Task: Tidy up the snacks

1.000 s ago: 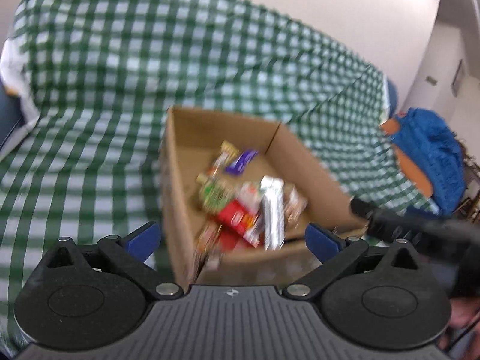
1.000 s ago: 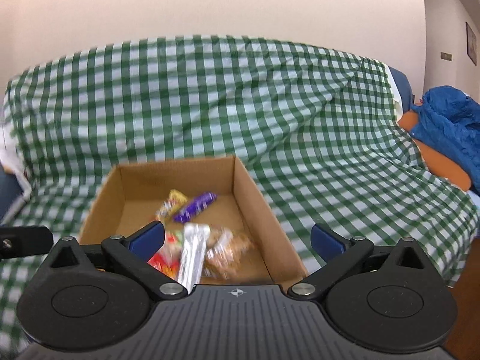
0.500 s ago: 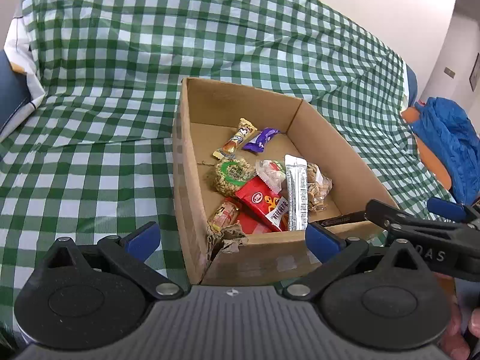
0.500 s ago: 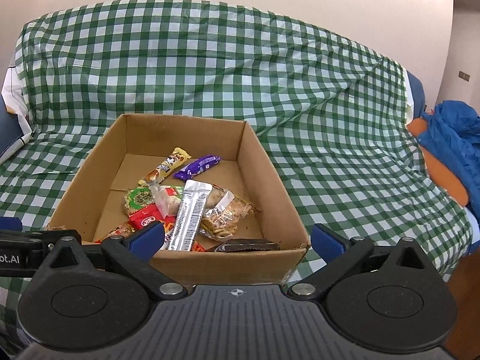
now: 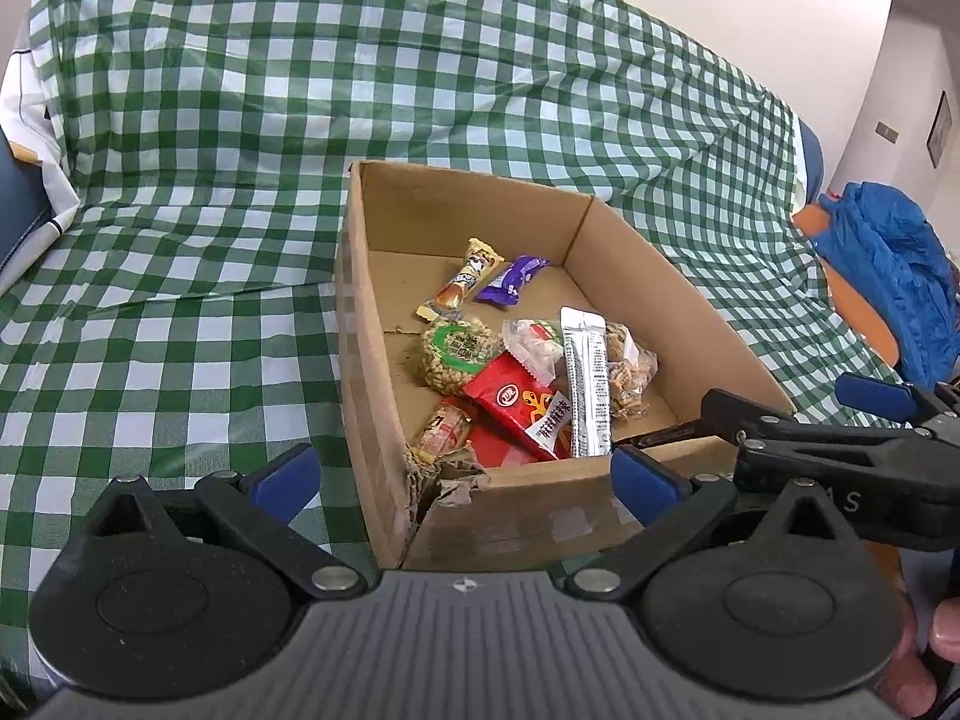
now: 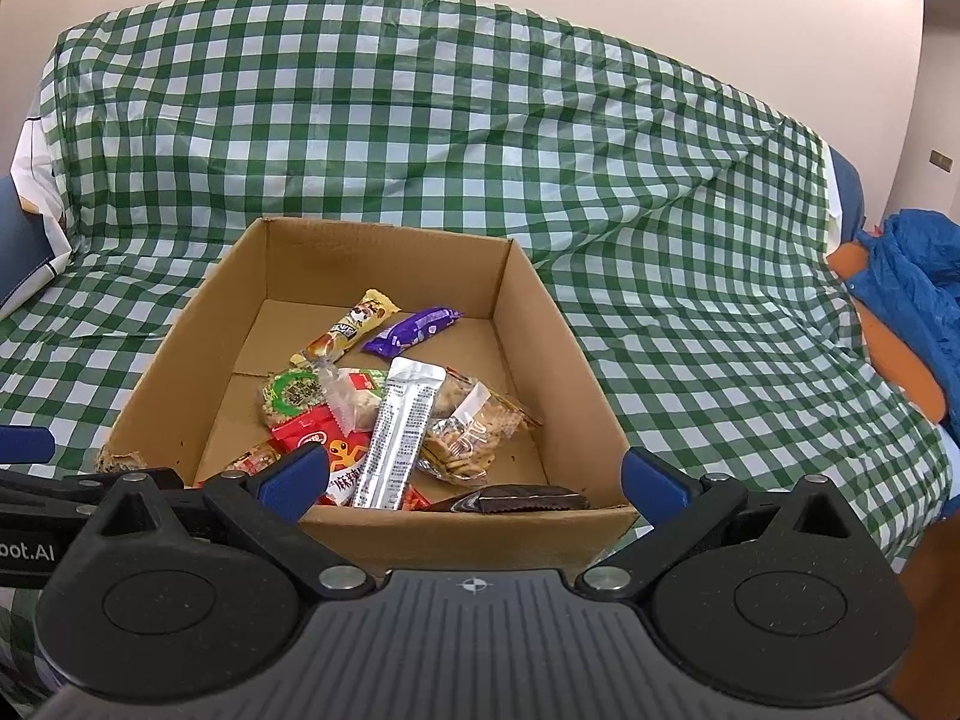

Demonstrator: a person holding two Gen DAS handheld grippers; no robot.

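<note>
Left wrist view looks down over the left gripper (image 5: 462, 474), its blue-tipped fingers spread wide and holding nothing, toward an open cardboard box (image 5: 360, 360) sitting on a sofa draped in a green-and-white checked cloth (image 5: 180, 180). Every snack in sight lies inside the box: a yellow bar (image 5: 462, 285) and a purple bar (image 5: 511, 279) toward the far wall, and nearer the front a loose heap with a round nut cake in a green-labelled wrapper (image 5: 459, 354), a red packet (image 5: 519, 405), a silver stick pack (image 5: 585, 384) lying across the top, and a clear bag of crackers (image 5: 630, 369). From the right wrist view, the right gripper (image 6: 474, 477) is likewise spread and empty, hovering just before the box's near wall, with a dark brown packet (image 6: 516, 498) lying against that wall inside. No snacks show on the cloth around the box. This fits two stages: snacks gathered into the box with the job about done, or a jumbled box waiting to be sorted. If sorting is meant, the topmost silver pack would be easiest to pinch, by its long edges.
</note>
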